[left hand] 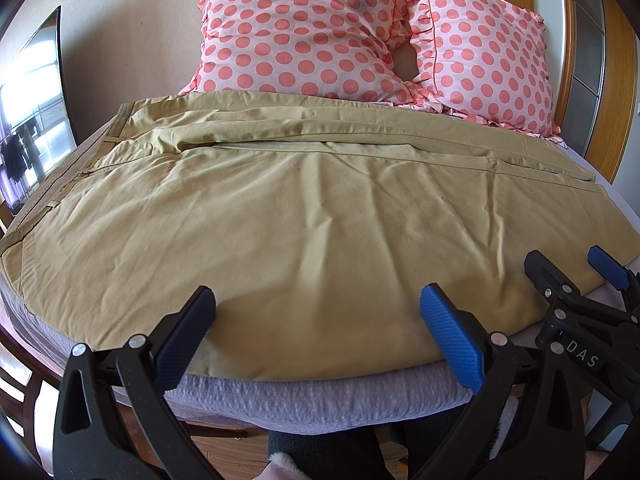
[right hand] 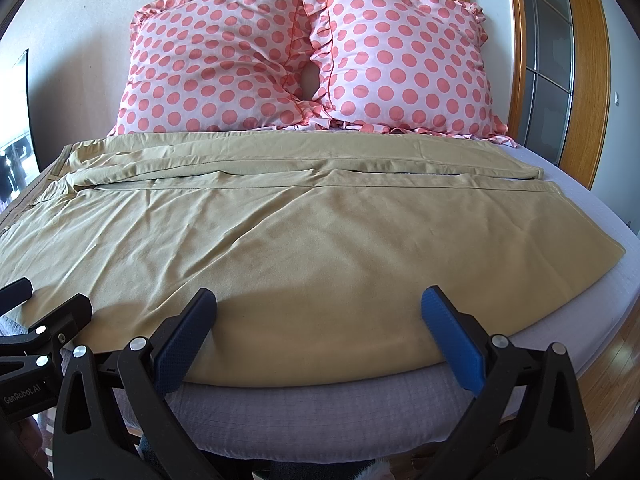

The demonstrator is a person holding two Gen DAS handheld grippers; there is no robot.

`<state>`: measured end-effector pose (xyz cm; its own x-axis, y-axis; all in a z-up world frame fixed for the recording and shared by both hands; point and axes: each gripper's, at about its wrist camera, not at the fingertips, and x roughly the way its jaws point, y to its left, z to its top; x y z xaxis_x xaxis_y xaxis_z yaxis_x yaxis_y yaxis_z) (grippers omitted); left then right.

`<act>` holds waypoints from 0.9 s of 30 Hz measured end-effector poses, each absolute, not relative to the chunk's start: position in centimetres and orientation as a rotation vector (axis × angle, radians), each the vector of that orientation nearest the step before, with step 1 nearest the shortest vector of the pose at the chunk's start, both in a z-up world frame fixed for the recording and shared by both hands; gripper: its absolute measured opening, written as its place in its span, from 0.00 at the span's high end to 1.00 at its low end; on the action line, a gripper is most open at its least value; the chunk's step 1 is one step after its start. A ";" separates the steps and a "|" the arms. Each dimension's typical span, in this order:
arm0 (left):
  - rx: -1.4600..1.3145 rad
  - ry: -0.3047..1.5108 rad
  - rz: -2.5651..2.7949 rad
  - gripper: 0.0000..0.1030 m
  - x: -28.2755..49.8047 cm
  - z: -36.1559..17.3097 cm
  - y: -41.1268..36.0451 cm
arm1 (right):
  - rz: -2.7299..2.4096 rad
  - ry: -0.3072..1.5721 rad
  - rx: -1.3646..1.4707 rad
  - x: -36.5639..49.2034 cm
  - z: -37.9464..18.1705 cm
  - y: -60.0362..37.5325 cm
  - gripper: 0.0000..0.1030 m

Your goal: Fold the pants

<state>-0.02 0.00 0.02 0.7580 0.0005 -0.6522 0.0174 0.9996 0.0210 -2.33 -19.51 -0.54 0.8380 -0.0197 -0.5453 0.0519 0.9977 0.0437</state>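
Note:
Tan pants [left hand: 304,216] lie spread flat across the bed, waistband at the left, leg cuffs at the right; they also show in the right wrist view [right hand: 304,236]. The two legs lie side by side, one nearer, one farther. My left gripper [left hand: 318,312] is open and empty, just above the near edge of the near leg. My right gripper [right hand: 318,312] is open and empty over the same near edge, further right. The right gripper also shows in the left wrist view [left hand: 572,268], and the left gripper shows in the right wrist view [right hand: 44,300].
The pants lie on a bed with a lavender sheet [left hand: 320,400]. Two pink polka-dot pillows [right hand: 296,60] lean on the wall behind. A wooden door frame [right hand: 588,80] stands at the right. A window [left hand: 32,112] is at the left. Wooden floor [right hand: 616,368] lies below.

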 end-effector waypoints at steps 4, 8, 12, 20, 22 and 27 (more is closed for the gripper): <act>0.027 0.712 -0.008 0.02 0.0 0.0 0.0 | -0.037 0.572 0.056 -2.4 -0.7 -19.4 0.01; 0.024 0.731 -0.007 0.02 0.2 0.1 0.0 | -0.008 0.576 0.047 -2.2 -0.4 -19.6 0.01; -0.026 0.769 -0.011 0.02 1.4 1.2 1.2 | 0.018 0.622 0.036 0.7 1.5 -21.8 0.01; -0.102 0.688 0.028 0.02 4.1 5.2 3.6 | -0.250 0.629 0.198 14.0 6.8 -33.7 0.01; -0.131 0.679 0.024 0.02 5.1 5.8 4.1 | -0.337 0.675 0.244 18.7 6.7 -36.9 0.01; -0.159 0.632 0.034 0.02 6.8 6.1 4.7 | -0.455 0.770 0.379 28.4 4.7 -42.8 0.20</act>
<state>6.79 4.72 6.11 0.8066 -0.0170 -0.5909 -0.0803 0.9872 -0.1380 28.38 -42.82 4.67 0.6306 -0.2520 -0.7341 0.5213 0.8382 0.1600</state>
